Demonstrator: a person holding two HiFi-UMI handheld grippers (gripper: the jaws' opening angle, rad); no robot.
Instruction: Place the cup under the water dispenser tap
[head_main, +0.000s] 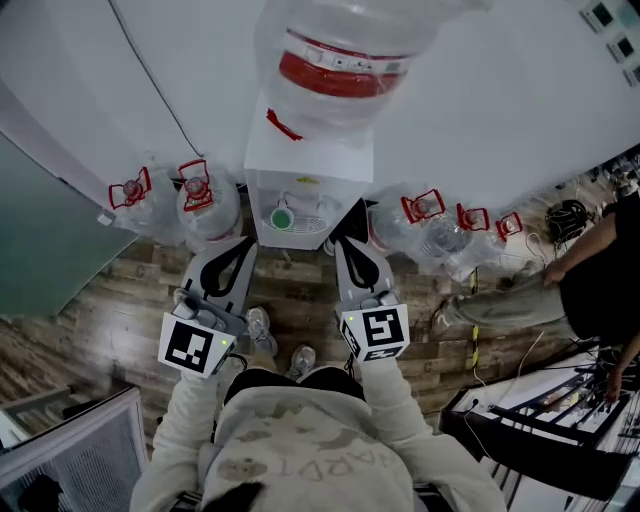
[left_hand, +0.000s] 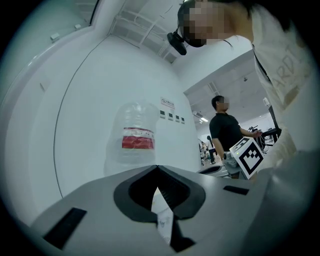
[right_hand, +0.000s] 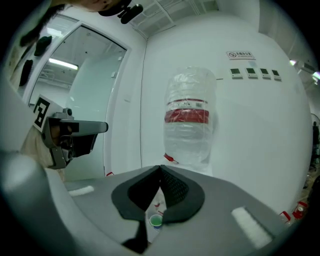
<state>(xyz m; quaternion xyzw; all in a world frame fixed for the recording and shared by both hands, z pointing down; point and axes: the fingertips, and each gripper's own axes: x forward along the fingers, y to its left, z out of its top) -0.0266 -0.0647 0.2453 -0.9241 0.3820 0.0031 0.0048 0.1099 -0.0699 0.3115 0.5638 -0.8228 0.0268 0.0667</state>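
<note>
A white water dispenser (head_main: 306, 158) stands against the wall with a big clear bottle (head_main: 340, 55) on top. A green cup (head_main: 281, 218) sits in its tap recess, left of centre. My left gripper (head_main: 241, 246) is held just left of the dispenser's front, its jaws together and empty. Just right of the front, my right gripper (head_main: 346, 232) is shut with nothing in it. In the right gripper view the cup (right_hand: 156, 220) shows low through the gap behind the jaws (right_hand: 160, 167), below the bottle (right_hand: 189, 120). The left gripper view shows shut jaws (left_hand: 157, 167) and the bottle (left_hand: 136, 137).
Spare water bottles with red handles stand on the wooden floor left (head_main: 208, 205) and right (head_main: 425, 225) of the dispenser. A person (head_main: 590, 280) sits at the right. A table with cables (head_main: 540, 425) is at the lower right, a grey cabinet (head_main: 80, 460) at the lower left.
</note>
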